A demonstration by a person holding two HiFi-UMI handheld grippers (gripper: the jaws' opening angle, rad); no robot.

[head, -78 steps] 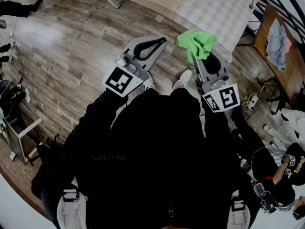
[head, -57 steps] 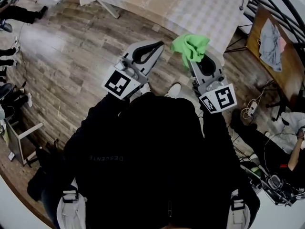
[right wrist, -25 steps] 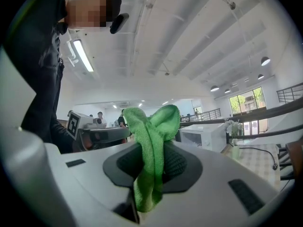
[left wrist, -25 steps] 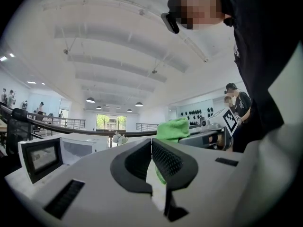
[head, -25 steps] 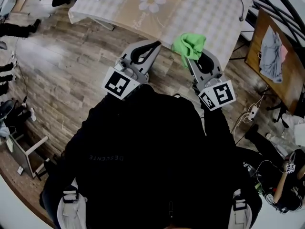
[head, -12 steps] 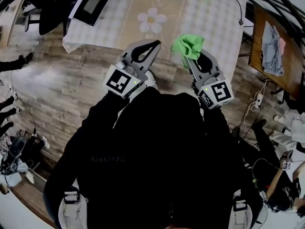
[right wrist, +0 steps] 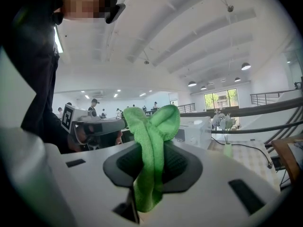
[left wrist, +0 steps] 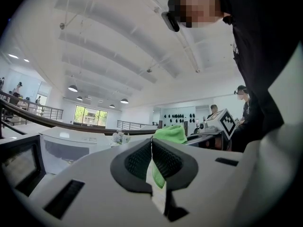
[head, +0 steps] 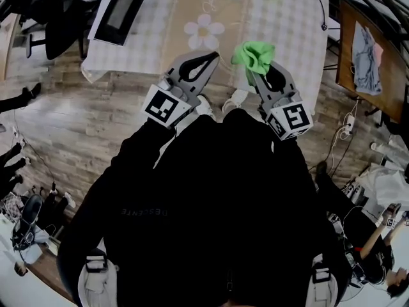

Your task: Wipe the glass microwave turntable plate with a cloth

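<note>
A bright green cloth (head: 254,55) is bunched in my right gripper (head: 257,68), held above the near edge of the table. In the right gripper view the cloth (right wrist: 151,145) stands up between the shut jaws of that gripper (right wrist: 151,151). My left gripper (head: 214,55) is beside it to the left, shut with nothing in it. In the left gripper view the pads meet at the tip of that gripper (left wrist: 152,142), and the cloth (left wrist: 169,133) shows beyond. No glass turntable plate appears in any view.
A table (head: 287,24) with a checked, flower-printed cover lies ahead. A white microwave (head: 121,11) stands at its left end, also seen as the microwave (left wrist: 66,148) in the left gripper view. A small vase (right wrist: 228,148) sits far right. Wood floor, chairs and other people surround the table.
The person has walked up to the table, which now fills the top of the head view with the microwave in sight. Both grippers keep their pose, cloth still held.
</note>
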